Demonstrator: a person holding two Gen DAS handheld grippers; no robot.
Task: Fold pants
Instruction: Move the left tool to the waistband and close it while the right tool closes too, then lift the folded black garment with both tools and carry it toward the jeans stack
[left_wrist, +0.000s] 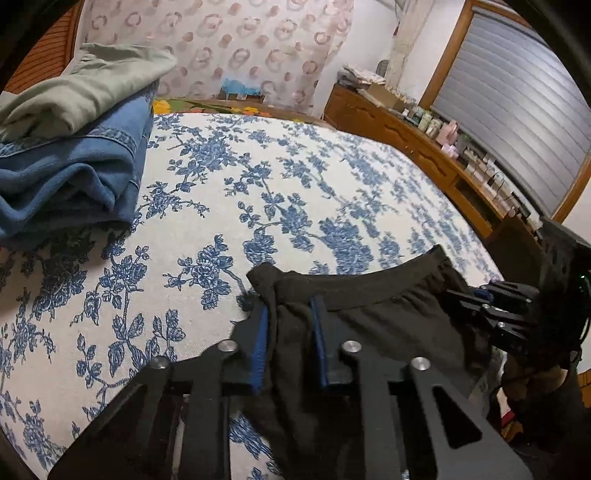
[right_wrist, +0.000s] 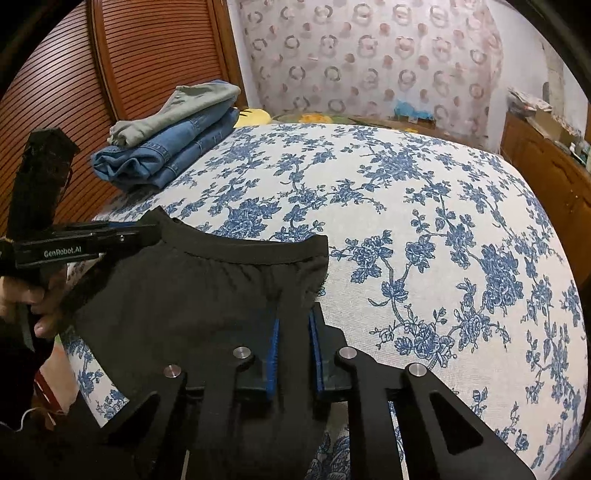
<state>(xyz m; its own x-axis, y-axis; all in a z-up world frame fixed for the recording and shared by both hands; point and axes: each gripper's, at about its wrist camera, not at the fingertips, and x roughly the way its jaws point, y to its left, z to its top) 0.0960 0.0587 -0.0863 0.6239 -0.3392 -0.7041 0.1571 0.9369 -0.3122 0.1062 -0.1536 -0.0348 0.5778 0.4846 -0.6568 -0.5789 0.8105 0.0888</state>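
black pants (right_wrist: 207, 295), blue-floral white bedspread (right_wrist: 406, 221)

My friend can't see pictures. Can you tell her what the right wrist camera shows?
The right claw pinches one end of the black pants at the waistband, and the left claw grips the other end. They lie on a blue-flowered bed, with folded clothes stacked behind.

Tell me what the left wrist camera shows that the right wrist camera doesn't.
Only the left wrist view shows the window blind and the full line of bottles on the wooden cabinet. Only the right wrist view shows the slatted wooden door and the person's left hand. Both show the black pants gripped at the waistband, the flowered bedspread and the folded stack.
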